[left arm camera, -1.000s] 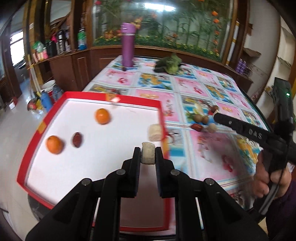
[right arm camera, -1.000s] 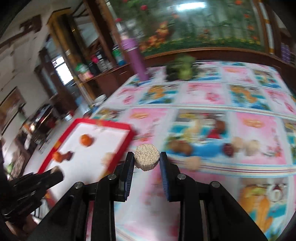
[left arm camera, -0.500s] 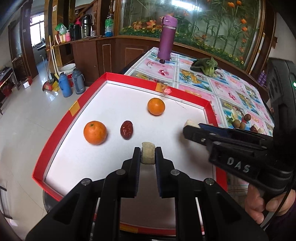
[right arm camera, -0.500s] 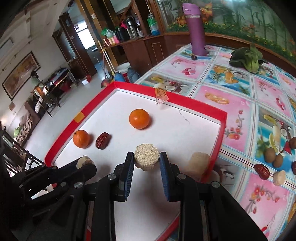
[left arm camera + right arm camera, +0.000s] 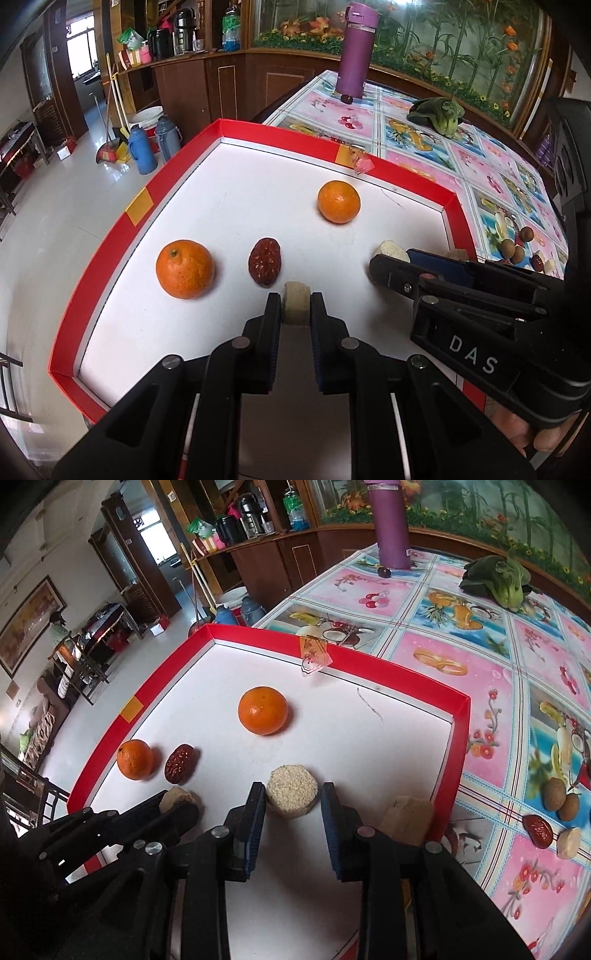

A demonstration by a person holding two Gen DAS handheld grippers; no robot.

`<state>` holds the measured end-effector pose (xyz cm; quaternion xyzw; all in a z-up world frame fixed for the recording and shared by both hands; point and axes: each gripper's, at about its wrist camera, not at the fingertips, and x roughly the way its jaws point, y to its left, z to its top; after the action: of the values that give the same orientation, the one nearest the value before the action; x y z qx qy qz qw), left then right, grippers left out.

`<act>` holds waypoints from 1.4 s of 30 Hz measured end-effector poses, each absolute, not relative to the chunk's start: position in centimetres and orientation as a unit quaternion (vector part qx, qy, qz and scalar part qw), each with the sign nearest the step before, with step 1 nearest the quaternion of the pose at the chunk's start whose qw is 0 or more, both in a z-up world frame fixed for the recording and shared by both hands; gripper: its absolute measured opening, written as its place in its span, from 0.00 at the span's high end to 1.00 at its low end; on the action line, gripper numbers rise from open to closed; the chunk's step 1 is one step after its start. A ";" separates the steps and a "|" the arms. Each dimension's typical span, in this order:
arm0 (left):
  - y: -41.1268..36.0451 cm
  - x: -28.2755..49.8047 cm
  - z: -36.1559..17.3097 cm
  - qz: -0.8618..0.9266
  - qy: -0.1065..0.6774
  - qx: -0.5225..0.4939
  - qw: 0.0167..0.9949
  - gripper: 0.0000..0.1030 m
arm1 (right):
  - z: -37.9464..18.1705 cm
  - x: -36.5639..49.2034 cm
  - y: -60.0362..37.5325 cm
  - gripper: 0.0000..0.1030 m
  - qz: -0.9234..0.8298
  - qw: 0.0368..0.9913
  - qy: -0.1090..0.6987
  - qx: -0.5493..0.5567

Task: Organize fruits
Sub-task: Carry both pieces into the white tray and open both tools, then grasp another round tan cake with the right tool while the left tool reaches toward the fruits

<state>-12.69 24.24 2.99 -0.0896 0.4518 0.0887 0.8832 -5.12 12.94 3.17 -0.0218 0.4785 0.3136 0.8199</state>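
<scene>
placing step, judged inside the red tray (image 5: pixel 288 138): left gripper (image 5: pixel 295 308) clamps a pale fruit chunk (image 5: pixel 295 302) just right of the date (image 5: pixel 264 261); further right, right gripper (image 5: pixel 292 795) stands parted around a released round chunk (image 5: pixel 291 790). next: lower, release.

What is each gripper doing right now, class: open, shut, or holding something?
Left gripper: shut on a beige cake piece.
Right gripper: open, fingers apart from the round beige cake between them.
</scene>
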 end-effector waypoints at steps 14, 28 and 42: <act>21.2 -14.7 7.5 0.077 0.382 -0.059 0.919 0.26 | 7.2 -6.6 -0.7 0.46 0.278 0.876 0.392 0.043; 11.8 -13.5 7.9 -0.018 0.402 0.005 0.915 0.25 | 2.7 -3.4 -6.5 0.54 0.187 0.874 0.449 0.014; 6.2 -8.7 7.4 -0.057 0.429 0.038 0.900 0.25 | 1.8 -4.4 -11.5 0.76 0.174 0.879 0.443 0.024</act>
<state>-8.70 6.22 7.35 0.0380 0.4295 -0.0574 0.9005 -4.41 -11.54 1.84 0.0241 0.4429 0.1745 0.8791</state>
